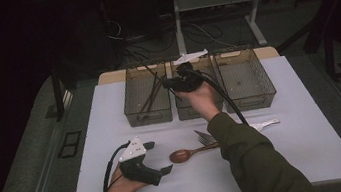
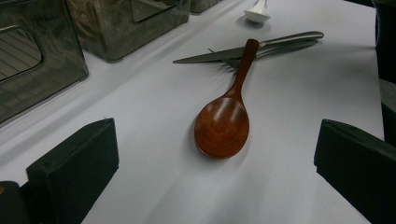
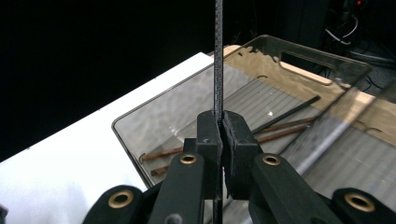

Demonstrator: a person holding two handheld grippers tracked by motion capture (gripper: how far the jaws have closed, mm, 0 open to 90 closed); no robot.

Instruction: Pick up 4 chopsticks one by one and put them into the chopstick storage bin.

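We see three bins [image 1: 148, 110] walling the far side of the surface [image 1: 312, 151]; a wooden spoon [image 1: 183, 155], knife [image 2: 210, 55] and fork [image 1: 206, 140] clutter the middle; our right sleeve [image 1: 253, 160] crosses there; the right and near-left stretches lie open.

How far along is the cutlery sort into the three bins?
Done: several chopsticks already lie in the left bin. In hand: the right gripper is shut on a dark chopstick above that bin. Left: the wooden spoon, knife, fork and white spoon sit on the white mat. The left gripper is open near the wooden spoon.
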